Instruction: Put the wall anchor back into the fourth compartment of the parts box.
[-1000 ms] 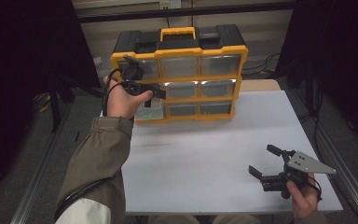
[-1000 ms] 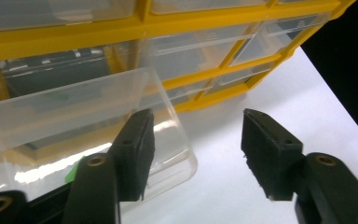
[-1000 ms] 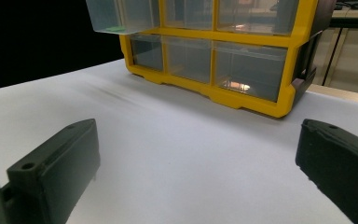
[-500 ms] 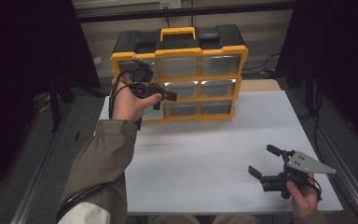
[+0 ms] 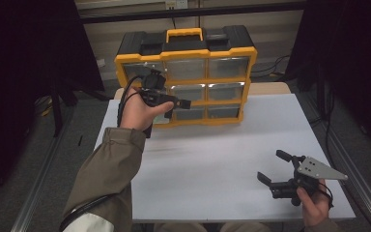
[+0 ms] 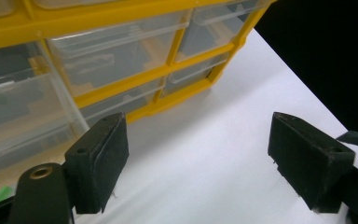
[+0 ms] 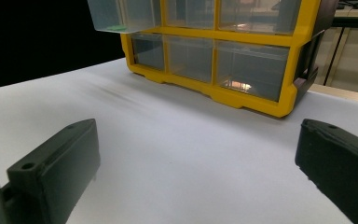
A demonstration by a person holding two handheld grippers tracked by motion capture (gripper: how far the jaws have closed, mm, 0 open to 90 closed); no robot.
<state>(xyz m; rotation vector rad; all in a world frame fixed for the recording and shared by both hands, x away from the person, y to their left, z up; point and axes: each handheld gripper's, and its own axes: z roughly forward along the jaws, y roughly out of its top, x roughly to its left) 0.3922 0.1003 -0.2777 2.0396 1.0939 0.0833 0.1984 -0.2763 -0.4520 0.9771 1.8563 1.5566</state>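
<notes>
High view: a yellow organiser (image 5: 186, 77) with clear drawers stands upright at the far edge of the white table (image 5: 212, 159), and the left gripper (image 5: 176, 102) hangs just in front of its left column, at the middle row. One drawer (image 7: 123, 15) in that column is pulled partway out, seen in the right gripper view, with something green inside. In the left gripper view the jaws stand wide apart with nothing between them, the drawer (image 6: 23, 112) close at the left jaw. The right gripper (image 5: 275, 170) rests near the table's near right corner, well apart from the organiser, its jaws likewise wide and empty

The drawer looks like thin, stiff, clear plastic: light, smooth and likely slippery, and it could crack or flex under a hard squeeze. I judge the best hold to be the front lip or top edge of its face, pinched gently and moved straight along its slide. The organiser itself may tip or shift if pushed hard
</notes>
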